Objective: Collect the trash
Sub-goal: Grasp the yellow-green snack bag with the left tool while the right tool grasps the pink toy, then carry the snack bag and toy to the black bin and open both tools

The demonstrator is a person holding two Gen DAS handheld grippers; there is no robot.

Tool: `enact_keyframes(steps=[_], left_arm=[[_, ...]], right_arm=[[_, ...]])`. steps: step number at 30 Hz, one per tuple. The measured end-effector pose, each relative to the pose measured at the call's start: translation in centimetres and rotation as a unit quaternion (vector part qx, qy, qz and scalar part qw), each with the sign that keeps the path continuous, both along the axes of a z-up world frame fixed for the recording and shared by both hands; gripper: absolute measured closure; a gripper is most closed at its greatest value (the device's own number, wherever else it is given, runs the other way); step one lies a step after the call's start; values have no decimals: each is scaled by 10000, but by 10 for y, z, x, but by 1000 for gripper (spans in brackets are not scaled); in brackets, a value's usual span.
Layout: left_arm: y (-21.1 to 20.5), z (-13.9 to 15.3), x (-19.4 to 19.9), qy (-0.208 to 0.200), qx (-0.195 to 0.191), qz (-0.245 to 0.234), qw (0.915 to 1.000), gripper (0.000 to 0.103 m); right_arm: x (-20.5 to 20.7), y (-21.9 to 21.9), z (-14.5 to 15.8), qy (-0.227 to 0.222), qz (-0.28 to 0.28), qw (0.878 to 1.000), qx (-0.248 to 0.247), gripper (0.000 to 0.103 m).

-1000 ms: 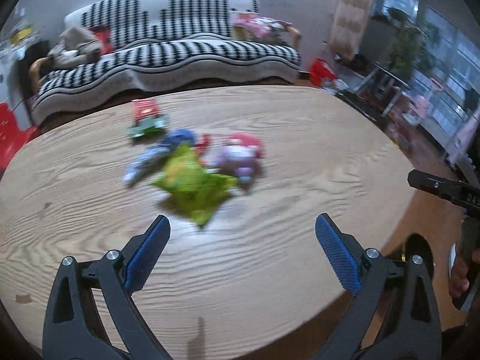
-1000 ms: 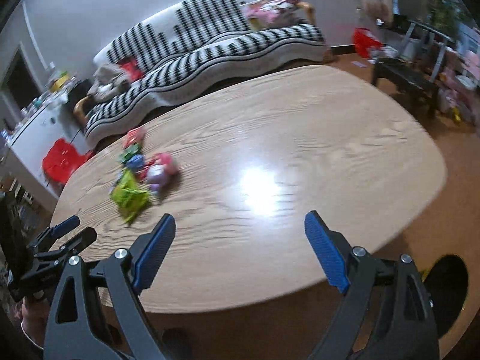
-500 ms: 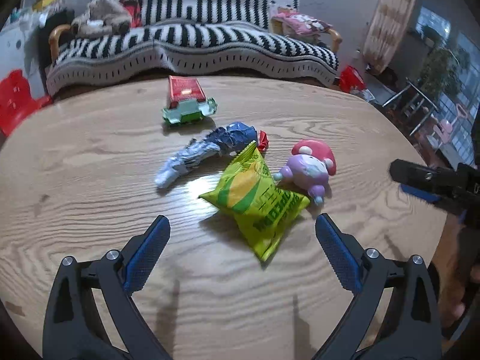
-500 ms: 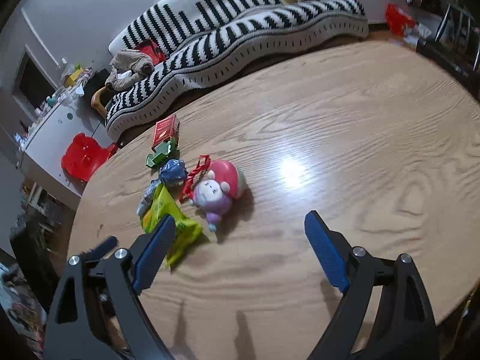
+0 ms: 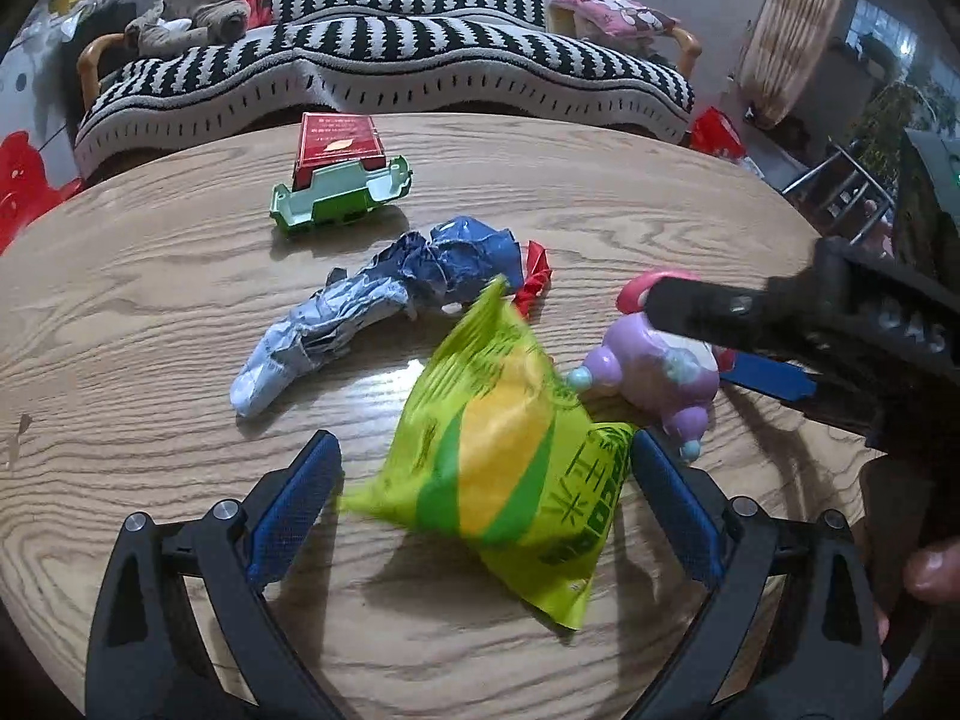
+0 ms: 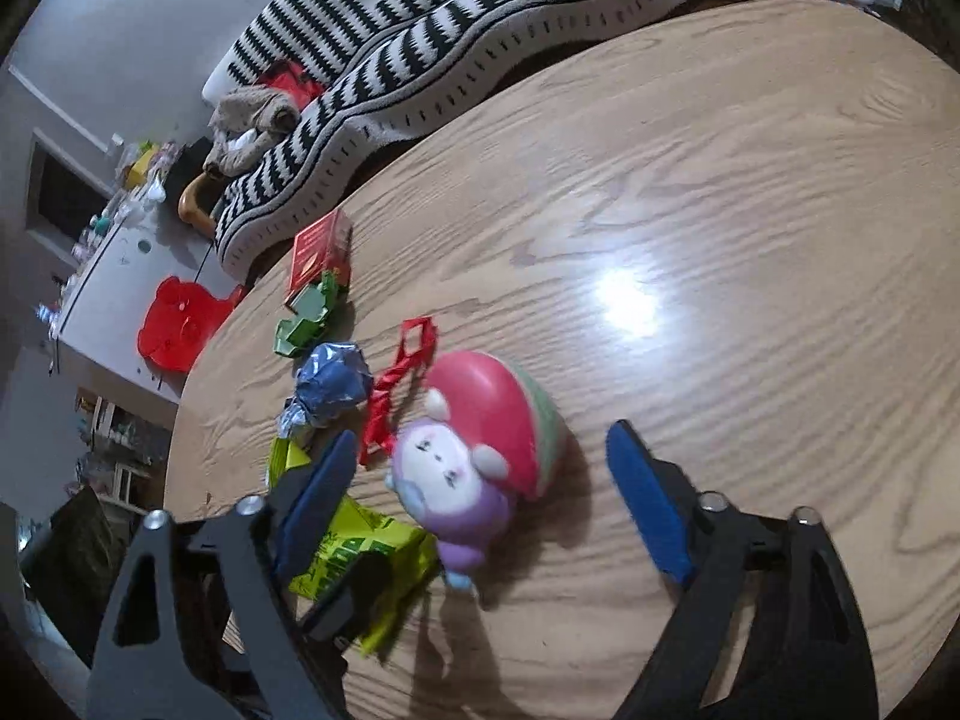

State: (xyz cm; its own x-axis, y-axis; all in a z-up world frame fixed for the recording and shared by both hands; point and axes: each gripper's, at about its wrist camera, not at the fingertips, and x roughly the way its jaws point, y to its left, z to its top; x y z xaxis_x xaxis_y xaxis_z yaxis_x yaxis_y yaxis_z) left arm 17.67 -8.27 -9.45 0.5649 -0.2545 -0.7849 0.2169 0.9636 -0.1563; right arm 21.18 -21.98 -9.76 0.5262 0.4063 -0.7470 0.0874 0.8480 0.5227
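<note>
A yellow-green snack bag [image 5: 510, 468] lies on the wooden table [image 5: 150, 300] between the open fingers of my left gripper [image 5: 486, 504]. Behind it lie a crumpled blue and silver wrapper [image 5: 384, 312], a red scrap [image 5: 534, 282] and a green tray with a red box [image 5: 339, 174]. My right gripper [image 6: 480, 498] is open around a purple and red plush toy [image 6: 480, 444]. The bag also shows in the right wrist view [image 6: 354, 552], with the wrapper [image 6: 330, 384] and red scrap [image 6: 402, 378].
A black and white striped sofa [image 5: 384, 60] stands behind the table. A red stool [image 6: 174, 324] and a white cabinet [image 6: 114, 264] stand at the left. The right gripper shows in the left wrist view [image 5: 780, 324] over the toy [image 5: 648, 366].
Both grippers have moved in close to the pile. The left one now straddles the snack bag and the right one straddles the plush toy. Both stay open.
</note>
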Motion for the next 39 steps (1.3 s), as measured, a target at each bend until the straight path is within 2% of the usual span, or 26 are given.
enact_keyframes(steps=[1, 2, 3, 4, 8, 15, 18, 27, 33, 39], left_arm=[[1, 0, 1, 9, -83, 12, 10000, 14], [2, 0, 1, 21, -131, -5, 9999, 19], [3, 1, 1, 14, -134, -23, 9999, 22], [2, 2, 0, -5, -154, -77, 9999, 33], [-3, 10, -8, -1, -82, -212, 9997, 41], [7, 36, -33, -197, 74, -286, 9994, 43], [10, 49, -48, -393, 272, -361, 9982, 43], [9, 69, -92, -358, 357, -483, 9976, 43], [-24, 90, -117, -545, 108, -746, 9957, 43], [-85, 95, -135, -596, -73, -1192, 9911, 43]], right_arm=[[1, 4, -1, -8, 69, 10000, -29, 39], [0, 6, -2, -2, 123, 9999, -62, 48], [-2, 9, -2, -30, 179, 9998, -111, 50], [-4, 8, -1, -60, 173, 9997, -142, 53], [-16, 6, 10, -161, 122, 9993, -311, 57], [-51, -1, 42, -476, 104, 9969, -616, 58], [-77, -2, 59, -629, 178, 9936, -919, 58], [-147, -25, 89, -870, 307, 9835, -1557, 58], [-199, -81, 103, -911, -67, 9795, -1793, 58], [-245, -147, 112, -865, -629, 9759, -1901, 58]])
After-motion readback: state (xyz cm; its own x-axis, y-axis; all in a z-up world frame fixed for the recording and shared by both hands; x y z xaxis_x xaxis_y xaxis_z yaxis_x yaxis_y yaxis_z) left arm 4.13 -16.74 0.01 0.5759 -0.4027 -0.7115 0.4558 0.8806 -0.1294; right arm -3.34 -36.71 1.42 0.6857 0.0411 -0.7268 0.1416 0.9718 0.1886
